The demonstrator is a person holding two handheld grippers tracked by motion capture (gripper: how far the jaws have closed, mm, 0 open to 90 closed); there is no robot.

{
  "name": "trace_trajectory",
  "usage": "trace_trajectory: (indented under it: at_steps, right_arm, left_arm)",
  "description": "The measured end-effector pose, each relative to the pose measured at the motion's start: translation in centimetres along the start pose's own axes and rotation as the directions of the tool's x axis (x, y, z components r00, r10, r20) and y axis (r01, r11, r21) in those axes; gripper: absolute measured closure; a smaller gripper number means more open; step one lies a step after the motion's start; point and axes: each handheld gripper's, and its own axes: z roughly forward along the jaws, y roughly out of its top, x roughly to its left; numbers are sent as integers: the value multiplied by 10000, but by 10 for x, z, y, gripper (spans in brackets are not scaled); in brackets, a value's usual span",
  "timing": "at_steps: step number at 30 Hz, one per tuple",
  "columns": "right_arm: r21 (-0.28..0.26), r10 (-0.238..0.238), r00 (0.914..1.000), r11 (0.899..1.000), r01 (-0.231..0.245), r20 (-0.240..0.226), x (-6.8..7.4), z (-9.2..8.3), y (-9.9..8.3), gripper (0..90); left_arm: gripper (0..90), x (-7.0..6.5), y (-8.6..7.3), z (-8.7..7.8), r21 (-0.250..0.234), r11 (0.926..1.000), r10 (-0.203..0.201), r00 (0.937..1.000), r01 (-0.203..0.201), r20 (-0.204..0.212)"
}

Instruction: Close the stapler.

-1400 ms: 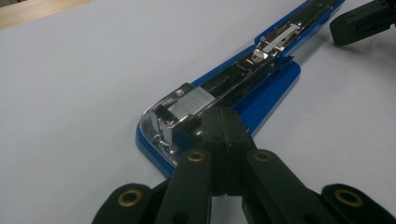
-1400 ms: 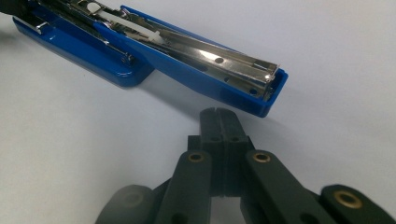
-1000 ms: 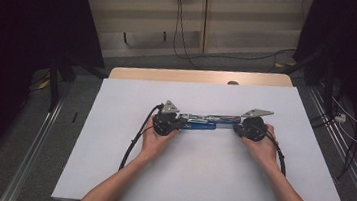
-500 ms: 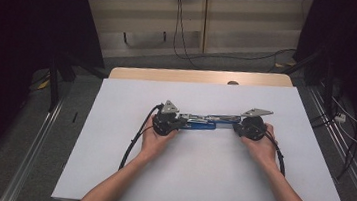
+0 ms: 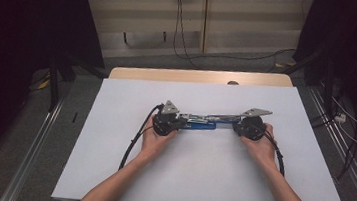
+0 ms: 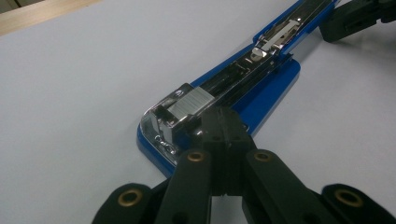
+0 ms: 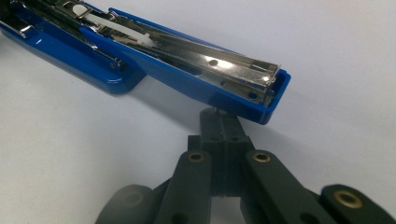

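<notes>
White tabletop (image 5: 198, 183), mid-area toward the far edge: one blue stapler (image 5: 199, 125), opened flat, staple strip (image 6: 190, 103) exposed. Left gripper (image 6: 219, 122) and right gripper (image 7: 219, 123): jaws closed, empty, one at each stapler end. Advice: press ends evenly, avoid sliding.

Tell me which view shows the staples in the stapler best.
The left gripper view: the block of staples lies close in the open stapler. The right gripper view shows its top half; the high view shows it small.
</notes>
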Motion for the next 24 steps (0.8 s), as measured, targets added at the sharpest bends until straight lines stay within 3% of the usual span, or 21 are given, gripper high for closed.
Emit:
trace_trajectory:
  at_steps: [4, 16, 24]
  right_arm:
    - [-51, 253, 9996, 9997, -254, -146, -1, 0, -1, 900]
    - [-180, 246, 9997, 9995, -247, -67, 1, 0, 0, 900]
    - [-545, 169, 9998, 9984, -177, -143, 1, -1, 1, 900]
  left_arm:
    - [900, 0, 0, 0, -2, 10000, -11, 10000, 11, 6]
    - [900, 0, 0, 0, -18, 10000, -18, 10000, 18, 33]
    - [900, 0, 0, 0, -25, 10000, -43, 10000, 43, 36]
